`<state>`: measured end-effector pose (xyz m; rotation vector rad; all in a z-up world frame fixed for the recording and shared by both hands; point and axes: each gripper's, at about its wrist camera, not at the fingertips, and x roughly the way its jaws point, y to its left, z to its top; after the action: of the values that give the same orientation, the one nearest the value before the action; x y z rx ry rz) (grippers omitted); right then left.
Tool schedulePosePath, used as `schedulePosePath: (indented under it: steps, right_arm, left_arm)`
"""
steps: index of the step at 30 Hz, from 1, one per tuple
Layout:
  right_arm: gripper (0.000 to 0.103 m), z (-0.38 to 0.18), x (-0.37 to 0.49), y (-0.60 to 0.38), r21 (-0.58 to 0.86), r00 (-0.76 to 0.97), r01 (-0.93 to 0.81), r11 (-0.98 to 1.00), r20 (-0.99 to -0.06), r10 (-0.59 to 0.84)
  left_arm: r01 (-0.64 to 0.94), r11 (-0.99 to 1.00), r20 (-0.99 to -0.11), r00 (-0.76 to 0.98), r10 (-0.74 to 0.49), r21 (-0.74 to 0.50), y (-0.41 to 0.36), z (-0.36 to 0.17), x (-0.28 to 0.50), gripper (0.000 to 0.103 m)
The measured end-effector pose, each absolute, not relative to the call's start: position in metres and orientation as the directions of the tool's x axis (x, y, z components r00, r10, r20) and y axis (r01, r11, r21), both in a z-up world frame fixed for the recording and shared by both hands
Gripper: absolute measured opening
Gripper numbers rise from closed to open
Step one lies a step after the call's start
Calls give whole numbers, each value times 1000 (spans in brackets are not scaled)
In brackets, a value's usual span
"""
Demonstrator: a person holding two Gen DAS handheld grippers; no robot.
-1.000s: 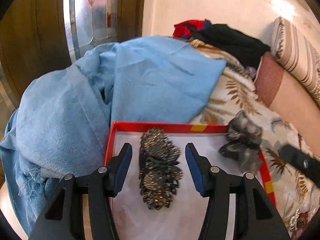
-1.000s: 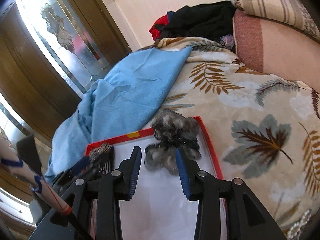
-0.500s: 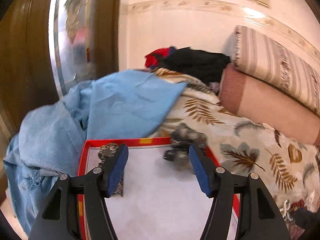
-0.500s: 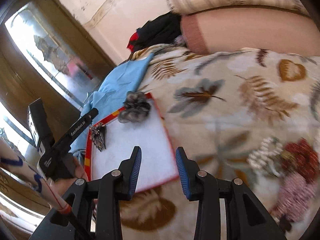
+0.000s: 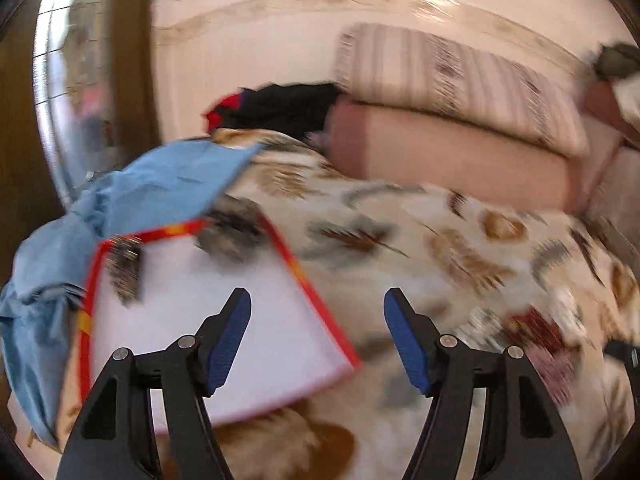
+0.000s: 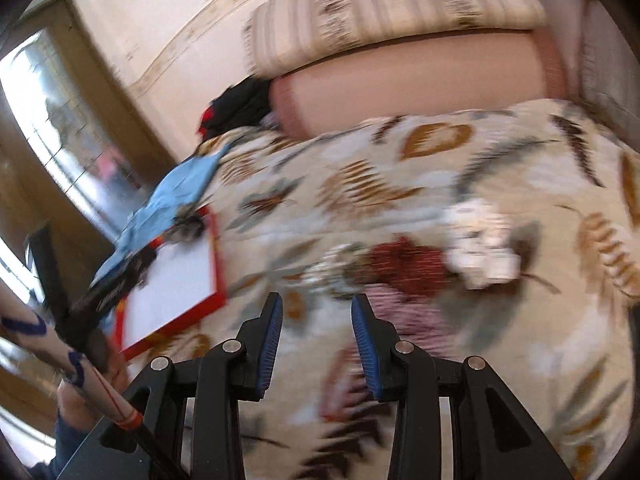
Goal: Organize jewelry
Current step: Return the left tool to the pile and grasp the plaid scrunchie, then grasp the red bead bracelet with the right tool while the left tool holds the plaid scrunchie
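Observation:
The red-rimmed white tray [image 5: 308, 280] lies on the leaf-patterned bedspread, with a dark beaded piece [image 5: 124, 268] and a grey piece [image 5: 232, 232] at its far end. My left gripper [image 5: 316, 308] hovers over the tray's right rim; its jaws are opening and nothing is between them. My right gripper [image 6: 318, 308] stands open and empty just short of a loose pile of jewelry: a dark red piece [image 6: 404, 264], white beads [image 6: 480, 248] and a pink piece [image 6: 404, 320]. The tray [image 6: 218, 256] is far left in the right wrist view. Both views are blurred.
A blue cloth [image 5: 160, 188] is bunched beside the tray's far left. Two bolster pillows [image 5: 440, 152] and black and red clothes [image 5: 280, 108] lie along the wall. A wooden door with glass [image 5: 72, 92] stands at the left.
Both grippers have swung right, away from the tray and towards the loose pile. The dark and grey pieces stay in the tray. The left jaws stand wider than before.

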<state>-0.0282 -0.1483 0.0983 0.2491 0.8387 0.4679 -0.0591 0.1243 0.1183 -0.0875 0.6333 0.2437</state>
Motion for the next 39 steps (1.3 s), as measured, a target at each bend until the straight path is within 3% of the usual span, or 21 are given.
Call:
schedulePosePath:
  steps: [4,7,11,21,22,23,24,25,30,32,39]
  right_arm:
    - [43,78,-24,-204,419,622,-174,891,-655,429]
    - [43,64,-17,-238,518,604,-82,851,-654,456]
    - [43,70,-18,-253,548,632,-72,834,-621,462]
    - [45,73,-18,-255,626,621,-92,775,-572,535]
    - [45,73,-18,-256,630,620,-91,771,-570,539]
    - [45,73,-17,-257,634,620,-91,768,-568,541]
    - [45,72,-17,-258,638,618,-90,765,-567,545]
    - [45,71,-16,-259,642,615,-90,762,-566,550]
    - [45,69,-14,-257,662,597,-94,744,-560,574]
    - [50,68,-14,-252,652,583,-104,751,-572,577]
    - [50,44,-26,-179,585,376,-246,773,-677,632]
  left_arm:
    - [-111,994,-658,748,85,3,74,101,-60,68]
    - [2,998,-726,685,-51,-69,43,85,-57,68]
    - [85,985,-775,608,-171,-150,7,70,-45,68]
    - [139,980,-856,480,-192,-142,-64,26,12,68]
    - [150,979,-861,471,-192,-136,-70,21,14,66]
    - [164,978,-859,474,-195,-132,-77,18,15,48]
    - [182,976,-856,478,-196,-122,-81,18,15,21]
    - [185,977,-856,484,-184,-105,-83,18,14,15]
    - [154,975,-819,529,-220,-162,-52,39,4,13]
    - [134,975,-802,555,-223,-179,-31,55,-3,13]
    - [56,989,-727,673,-137,-134,42,102,-29,13]
